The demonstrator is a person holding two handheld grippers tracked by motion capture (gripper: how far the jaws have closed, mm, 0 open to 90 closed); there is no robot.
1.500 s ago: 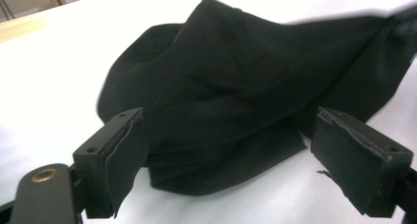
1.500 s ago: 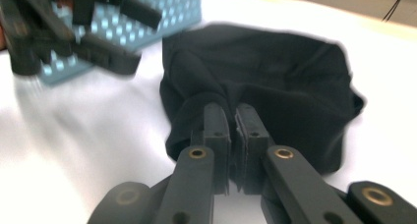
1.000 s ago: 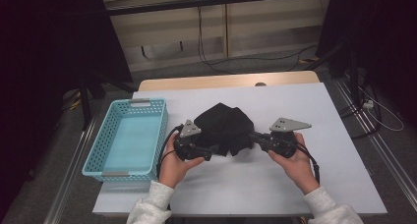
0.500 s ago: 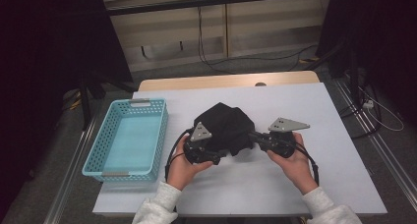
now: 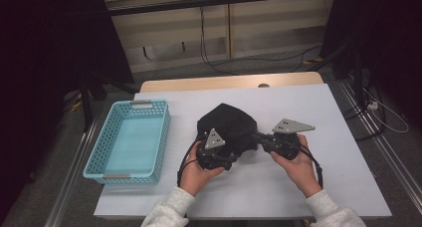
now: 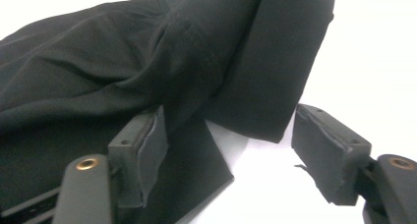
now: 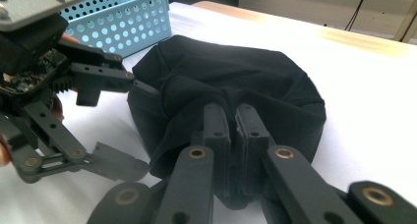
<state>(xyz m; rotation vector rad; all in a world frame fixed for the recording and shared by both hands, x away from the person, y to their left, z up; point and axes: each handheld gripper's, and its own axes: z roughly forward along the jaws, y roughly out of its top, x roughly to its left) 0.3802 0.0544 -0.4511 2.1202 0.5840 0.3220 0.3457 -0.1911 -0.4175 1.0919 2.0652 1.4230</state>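
White covering spreads over the table, and at its middle a black garment lies bunched between two hand-held grippers. From the right, the right gripper has its jaws pressed together on a fold at the cloth's near edge, pinching it. On the other side, the left gripper stands with its jaws spread apart; one pad touches the fabric, the other rests on bare table, and a flap of cloth hangs between them ungripped. A blue basket sits well apart at the left of the table. Beyond the table edge run a grey floor, cables and pale wall panels. What kind of garment this is I cannot tell from the crumpled heap.
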